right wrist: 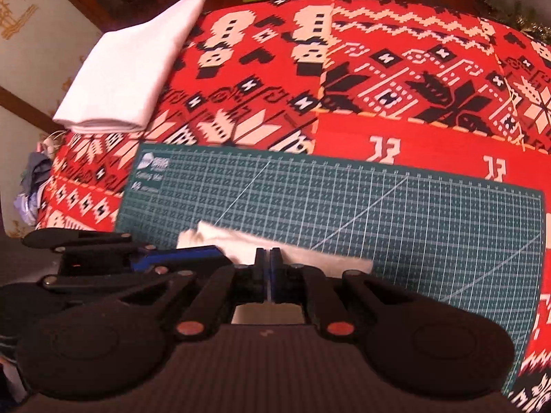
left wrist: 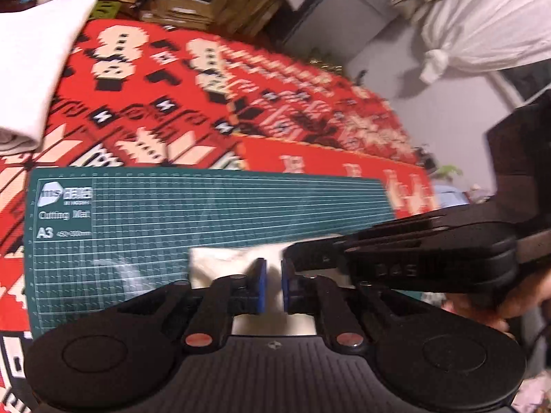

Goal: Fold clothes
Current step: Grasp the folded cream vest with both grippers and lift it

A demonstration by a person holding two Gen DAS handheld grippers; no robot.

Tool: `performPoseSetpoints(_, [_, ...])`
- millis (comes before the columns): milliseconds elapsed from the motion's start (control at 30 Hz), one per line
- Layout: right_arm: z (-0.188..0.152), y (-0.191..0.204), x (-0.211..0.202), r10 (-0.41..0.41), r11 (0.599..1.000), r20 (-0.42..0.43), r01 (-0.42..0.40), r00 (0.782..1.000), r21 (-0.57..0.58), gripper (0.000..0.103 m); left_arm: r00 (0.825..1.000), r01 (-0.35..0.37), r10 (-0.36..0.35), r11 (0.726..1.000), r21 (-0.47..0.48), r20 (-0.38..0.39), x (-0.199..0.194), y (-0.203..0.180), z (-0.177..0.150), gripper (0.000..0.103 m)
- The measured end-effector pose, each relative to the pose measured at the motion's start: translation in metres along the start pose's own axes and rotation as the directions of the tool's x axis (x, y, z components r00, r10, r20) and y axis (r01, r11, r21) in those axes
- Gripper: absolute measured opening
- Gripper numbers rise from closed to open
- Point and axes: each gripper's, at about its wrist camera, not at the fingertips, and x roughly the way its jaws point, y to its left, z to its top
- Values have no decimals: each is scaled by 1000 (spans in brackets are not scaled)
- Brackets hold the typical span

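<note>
A small white cloth [left wrist: 220,258] lies bunched near the front edge of a green cutting mat [left wrist: 172,213]. My left gripper [left wrist: 274,282] has its blue pads nearly together with the white fabric pinched in the narrow gap. My right gripper [left wrist: 296,254] reaches in from the right, its tip on the same cloth. In the right wrist view the right gripper [right wrist: 268,268] is shut, pads together, on the near edge of the cloth [right wrist: 310,258]. The left gripper [right wrist: 213,251] lies on the cloth's left end. The cloth's near part is hidden under both grippers.
The mat [right wrist: 378,213] rests on a red patterned blanket [right wrist: 378,79]. A folded white garment [right wrist: 131,65] sits at the blanket's back left corner. Boxes and clutter [left wrist: 220,3] stand beyond the blanket. A hand [left wrist: 499,303] holds the right gripper.
</note>
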Motion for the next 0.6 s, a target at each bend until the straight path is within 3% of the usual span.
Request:
performPoseSetpoints(233, [-4,-10,-25,15,999,83,-17,996,32,3,997,5,-3,999,-37,73,-24,1,5,5])
performPoseSetpoints(467, [-57,-24,-59,8,998,144,-17,989,61,7,996,7,-2,998,-57,84,-55,-6,-19,8])
performPoseSetpoints(500, [-67,-25,-62,7,998,153,-16,988,63,10,996,4,1,998,-64,87,-58,-7,-26,14])
performPoseSetpoints(533, [-77,-26,-65,5,998,161,-16,987,65,12,996,1,6,998,-71,89,-62,-8,-32,28])
performPoseSetpoints(600, [-97,-28,-70,3,997,184,-17,983,76,23,995,-1,10,996,-85,103,-68,-8,-46,40])
